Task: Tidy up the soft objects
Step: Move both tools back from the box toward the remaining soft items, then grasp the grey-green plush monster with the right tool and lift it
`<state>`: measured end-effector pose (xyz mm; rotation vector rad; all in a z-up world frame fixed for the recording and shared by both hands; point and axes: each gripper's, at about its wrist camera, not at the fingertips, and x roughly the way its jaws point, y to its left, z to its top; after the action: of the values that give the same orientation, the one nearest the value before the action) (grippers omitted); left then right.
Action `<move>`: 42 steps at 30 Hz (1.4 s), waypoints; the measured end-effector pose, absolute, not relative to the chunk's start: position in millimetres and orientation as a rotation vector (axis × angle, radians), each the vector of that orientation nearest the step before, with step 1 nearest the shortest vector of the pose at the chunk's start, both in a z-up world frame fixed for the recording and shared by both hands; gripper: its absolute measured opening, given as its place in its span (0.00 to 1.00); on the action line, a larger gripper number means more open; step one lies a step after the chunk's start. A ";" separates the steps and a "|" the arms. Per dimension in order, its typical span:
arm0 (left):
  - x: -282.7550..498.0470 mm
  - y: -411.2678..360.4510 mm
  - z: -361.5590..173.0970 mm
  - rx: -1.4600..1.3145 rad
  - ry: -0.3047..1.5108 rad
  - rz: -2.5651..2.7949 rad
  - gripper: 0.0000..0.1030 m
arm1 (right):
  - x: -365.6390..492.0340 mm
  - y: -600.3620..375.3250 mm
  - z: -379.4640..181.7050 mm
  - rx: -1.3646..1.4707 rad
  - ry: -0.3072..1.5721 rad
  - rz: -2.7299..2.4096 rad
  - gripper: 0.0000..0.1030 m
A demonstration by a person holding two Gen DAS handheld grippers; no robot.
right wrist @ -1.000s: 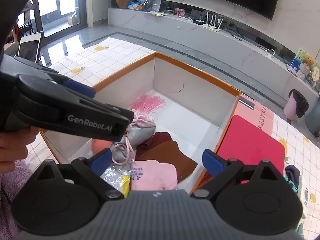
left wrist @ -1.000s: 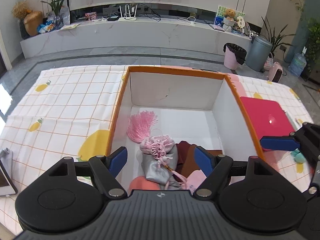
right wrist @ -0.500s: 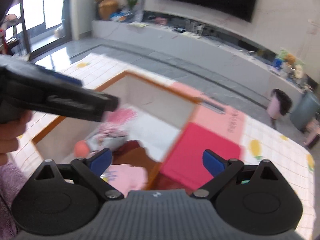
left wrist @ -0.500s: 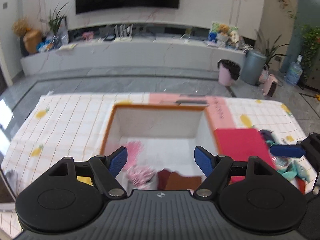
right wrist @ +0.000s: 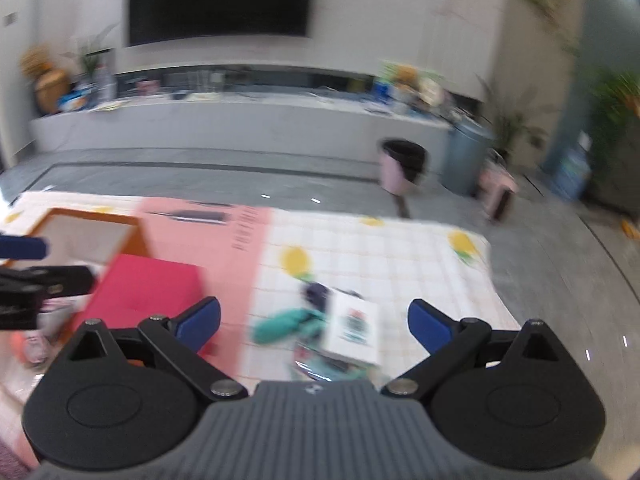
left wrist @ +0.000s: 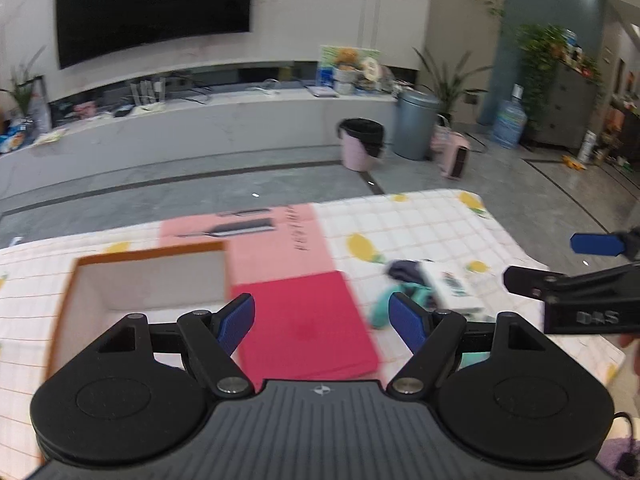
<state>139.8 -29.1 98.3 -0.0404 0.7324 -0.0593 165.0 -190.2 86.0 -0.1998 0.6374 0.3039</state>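
Covering table: checked lemon-print cloth (left wrist: pixel 420 220)

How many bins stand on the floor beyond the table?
2: a pink bin with a black liner, and right of it a taller grey lidded bin. Others may be hidden outside the blurred views.

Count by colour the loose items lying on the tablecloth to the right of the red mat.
Teal: 1, teal cloth item
Navy: 1, dark navy cloth item
White: 1, white packet
Total: 3. Anything lying beneath the packet is too blurred to count.
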 end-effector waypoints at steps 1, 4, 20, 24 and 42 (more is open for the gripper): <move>142.6 -37.9 95.0 -0.040 0.741 -0.074 0.87 | 166.1 -202.2 81.2 -0.181 0.645 0.274 0.95; 148.1 -58.8 82.0 -0.051 0.761 -0.122 0.87 | 177.6 -234.7 55.0 -0.130 0.688 0.189 0.95; 141.7 -119.4 12.7 -0.033 0.839 -0.169 0.87 | 243.6 -327.7 -72.8 0.161 1.023 0.004 0.95; 140.5 -123.4 3.2 -0.028 0.857 -0.164 0.87 | 253.0 -328.5 -87.0 0.146 1.058 -0.016 0.92; 146.8 -136.2 -5.1 0.006 0.873 -0.115 0.87 | 262.6 -325.6 -107.1 0.120 1.104 0.025 0.68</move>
<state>146.8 -136.2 -5.2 0.0065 0.8730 -0.1153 262.6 -325.6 -107.1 0.1203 1.1042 0.0252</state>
